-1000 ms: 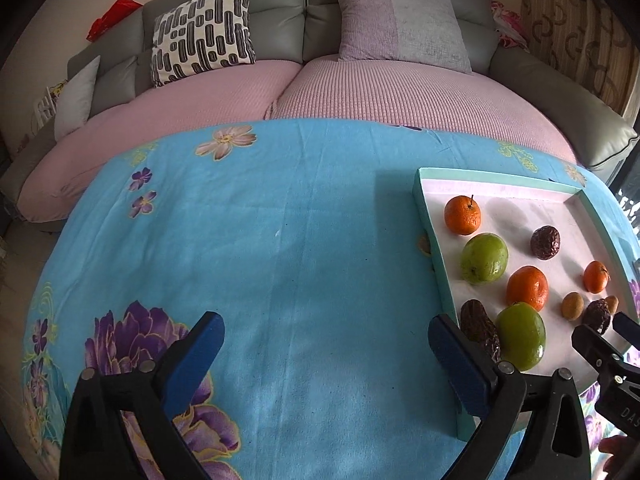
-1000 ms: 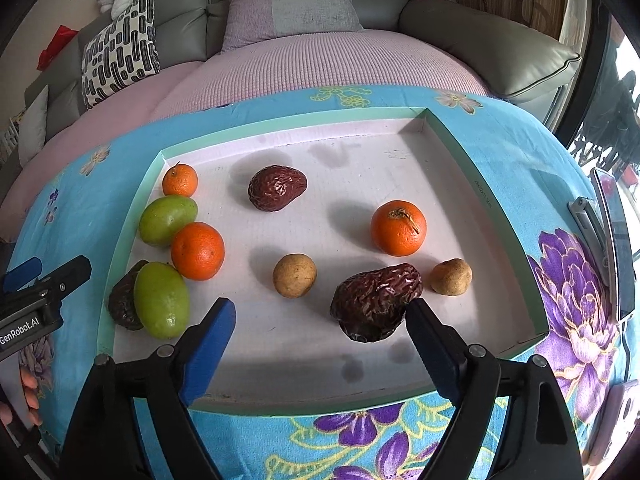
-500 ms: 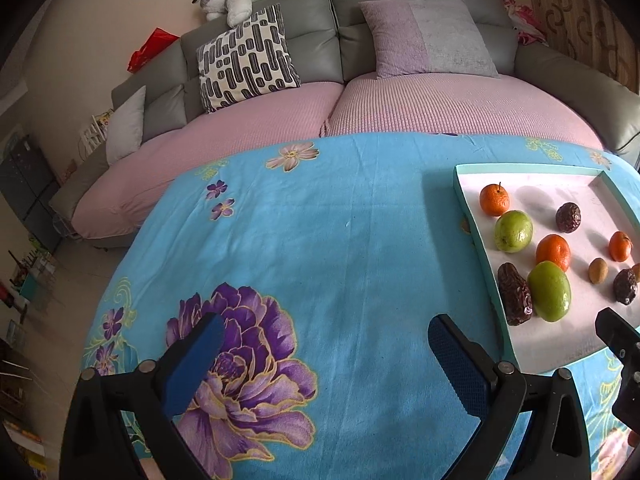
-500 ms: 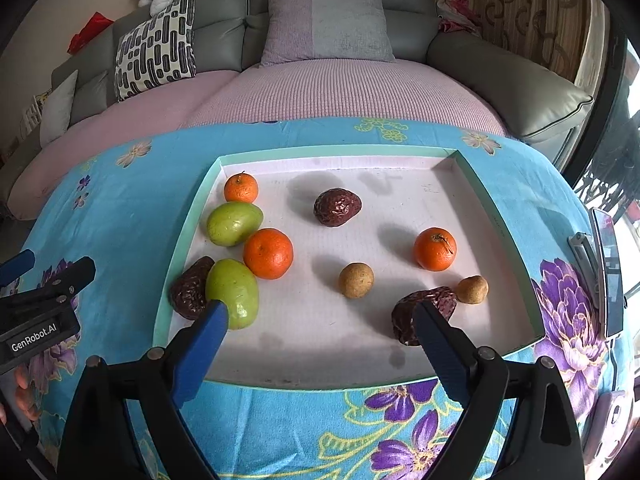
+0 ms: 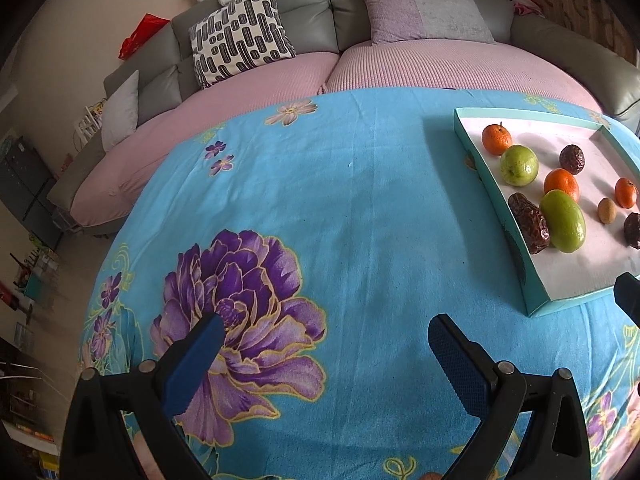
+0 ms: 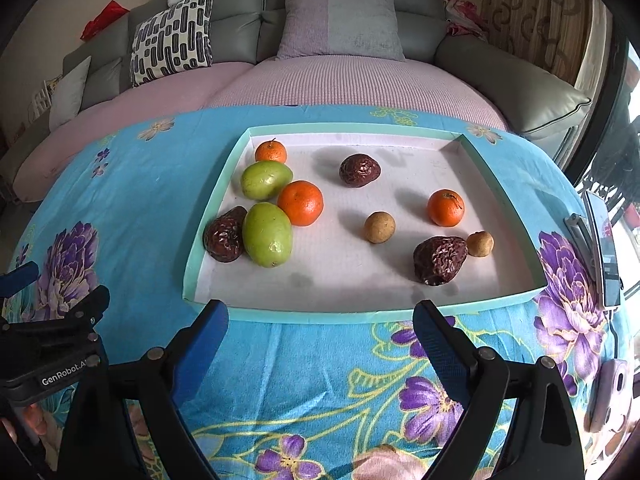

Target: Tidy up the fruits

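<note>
A teal-rimmed white tray [image 6: 216,184] [image 5: 472,148] holds the fruit. At its left lie two green mangoes [image 6: 267,234] [image 6: 265,179], two oranges [image 6: 300,203] [image 6: 271,151] and a wrinkled dark date [image 6: 225,234]. A third orange [image 6: 446,207], two small brown fruits [image 6: 379,227] [image 6: 480,243] and two more dates [image 6: 439,260] [image 6: 359,170] lie to the right. My right gripper [image 6: 320,328] is open and empty, just short of the tray's near rim. My left gripper [image 5: 326,338] is open and empty over the blue flowered cloth [image 5: 340,208], left of the tray.
A grey sofa with pink seat covers [image 6: 340,84] and cushions [image 6: 172,38] curves behind the table. A phone on a stand [image 6: 602,240] sits at the table's right edge, with a pale pink device [image 6: 610,394] nearer me. The left gripper's body [image 6: 52,344] shows at lower left.
Both grippers have drawn back from the tray. The right one had a date between its open fingers; now it stands outside the near rim. The left view has swung left over the cloth.
</note>
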`<state>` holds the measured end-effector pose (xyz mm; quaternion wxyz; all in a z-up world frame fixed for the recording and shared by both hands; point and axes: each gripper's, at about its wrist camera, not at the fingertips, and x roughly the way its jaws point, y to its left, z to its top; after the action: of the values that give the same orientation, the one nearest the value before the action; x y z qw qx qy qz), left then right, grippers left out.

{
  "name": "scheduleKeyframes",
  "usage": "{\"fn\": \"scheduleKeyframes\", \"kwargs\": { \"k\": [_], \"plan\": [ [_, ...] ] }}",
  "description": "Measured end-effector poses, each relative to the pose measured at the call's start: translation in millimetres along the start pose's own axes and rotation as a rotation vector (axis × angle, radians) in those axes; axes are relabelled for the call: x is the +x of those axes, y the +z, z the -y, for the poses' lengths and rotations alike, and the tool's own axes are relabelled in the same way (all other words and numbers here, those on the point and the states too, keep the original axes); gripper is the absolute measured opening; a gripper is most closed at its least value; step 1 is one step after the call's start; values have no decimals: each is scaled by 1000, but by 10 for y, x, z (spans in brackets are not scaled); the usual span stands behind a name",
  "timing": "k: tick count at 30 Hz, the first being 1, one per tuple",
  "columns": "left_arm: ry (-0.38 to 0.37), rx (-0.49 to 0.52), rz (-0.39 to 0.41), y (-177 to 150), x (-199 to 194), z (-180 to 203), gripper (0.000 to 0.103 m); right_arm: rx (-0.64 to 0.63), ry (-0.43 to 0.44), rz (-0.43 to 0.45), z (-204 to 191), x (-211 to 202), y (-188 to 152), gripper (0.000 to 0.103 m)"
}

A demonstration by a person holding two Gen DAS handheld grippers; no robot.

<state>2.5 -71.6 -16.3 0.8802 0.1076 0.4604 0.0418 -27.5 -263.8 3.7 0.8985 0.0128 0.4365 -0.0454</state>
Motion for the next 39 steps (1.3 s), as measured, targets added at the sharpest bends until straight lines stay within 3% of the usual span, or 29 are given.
{"fn": "scheduleKeyframes", "kwargs": {
  "k": [13, 39],
  "plan": [
    [-56, -29, -19, 34, 218, -20, 103, 45, -7, 15, 96, 126, 12, 94],
    [-126, -58, -3, 63, 192, -47, 103, 28, -8, -2, 44, 221, 21, 94]
  ]
}}
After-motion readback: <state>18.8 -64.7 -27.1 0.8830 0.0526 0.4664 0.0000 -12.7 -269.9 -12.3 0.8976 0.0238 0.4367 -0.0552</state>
